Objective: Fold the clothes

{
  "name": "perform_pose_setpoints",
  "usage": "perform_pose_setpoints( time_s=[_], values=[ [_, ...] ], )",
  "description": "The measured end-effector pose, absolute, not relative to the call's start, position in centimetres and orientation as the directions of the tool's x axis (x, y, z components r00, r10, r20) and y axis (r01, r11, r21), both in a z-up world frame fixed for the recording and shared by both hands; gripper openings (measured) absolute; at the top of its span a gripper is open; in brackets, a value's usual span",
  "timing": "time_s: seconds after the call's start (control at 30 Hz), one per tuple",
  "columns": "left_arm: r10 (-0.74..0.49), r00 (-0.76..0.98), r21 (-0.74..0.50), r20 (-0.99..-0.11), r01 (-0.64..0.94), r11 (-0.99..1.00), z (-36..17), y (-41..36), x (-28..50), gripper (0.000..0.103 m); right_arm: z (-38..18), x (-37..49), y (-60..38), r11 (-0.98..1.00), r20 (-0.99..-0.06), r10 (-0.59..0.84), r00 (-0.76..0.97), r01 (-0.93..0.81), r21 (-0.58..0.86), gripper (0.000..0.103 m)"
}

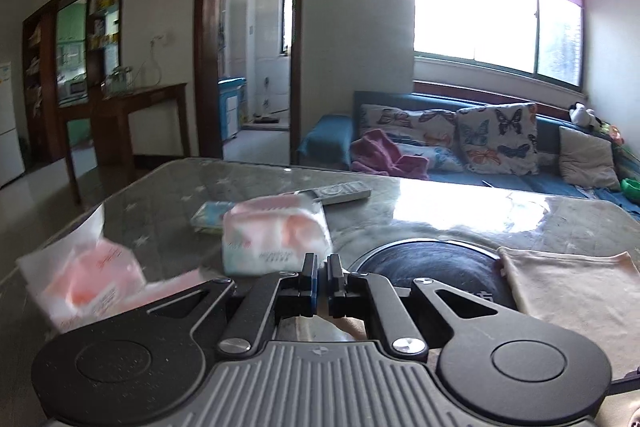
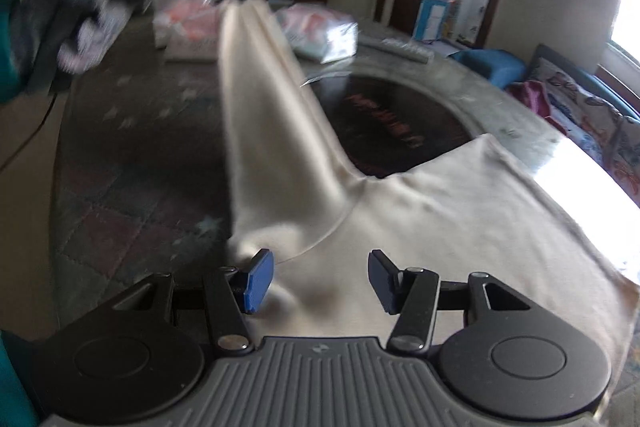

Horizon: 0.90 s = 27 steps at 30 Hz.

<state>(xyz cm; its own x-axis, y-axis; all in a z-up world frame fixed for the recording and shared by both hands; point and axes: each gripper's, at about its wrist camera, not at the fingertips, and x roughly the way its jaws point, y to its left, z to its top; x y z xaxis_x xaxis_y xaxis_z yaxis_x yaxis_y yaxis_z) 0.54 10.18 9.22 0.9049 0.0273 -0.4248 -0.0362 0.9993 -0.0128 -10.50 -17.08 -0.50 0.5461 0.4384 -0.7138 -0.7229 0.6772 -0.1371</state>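
Fold barely begun, by the look of it: cream garment (image 2: 440, 211) lies mostly flat on the tabletop (image 2: 140, 147), one leg or sleeve pulled up in a taut strip toward the far side.

Right gripper (image 2: 320, 281): jaws wide apart, hovering over the near edge of the cloth, gripping nothing.

Left gripper (image 1: 320, 281): jaws nearly together; a bit of cream shows beneath them, but whether cloth is pinched, cannot tell. In the right wrist view the lifted strip ends at a blurred dark shape, probably that gripper.

Farther back: tissue packs (image 1: 276, 235), remote (image 1: 340, 193), sofa (image 1: 460, 147). All folds remain.
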Motion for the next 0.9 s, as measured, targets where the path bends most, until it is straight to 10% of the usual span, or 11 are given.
perform_pose_setpoints(
  time_s=[0.33,0.5,0.9],
  values=[
    [0.061,0.856,-0.094,-0.514,-0.126,0.988,6.5,12.7,0.0,0.009,-0.2,-10.0,-16.8,0.68,-0.724,0.455,0.518,-0.728,-0.093,0.053],
    [0.076,0.823,-0.137,-0.564,-0.183,0.973,4.9,14.2,-0.4,0.042,0.0,-10.0,-16.7,0.672,-0.725,0.459,0.513,-0.734,-0.093,0.053],
    [0.137,0.741,-0.248,-0.657,-0.384,0.89,3.0,12.9,-2.0,0.047,0.0,-9.9,-16.5,0.672,-0.724,0.463,0.512,-0.735,-0.091,0.053]
  ],
)
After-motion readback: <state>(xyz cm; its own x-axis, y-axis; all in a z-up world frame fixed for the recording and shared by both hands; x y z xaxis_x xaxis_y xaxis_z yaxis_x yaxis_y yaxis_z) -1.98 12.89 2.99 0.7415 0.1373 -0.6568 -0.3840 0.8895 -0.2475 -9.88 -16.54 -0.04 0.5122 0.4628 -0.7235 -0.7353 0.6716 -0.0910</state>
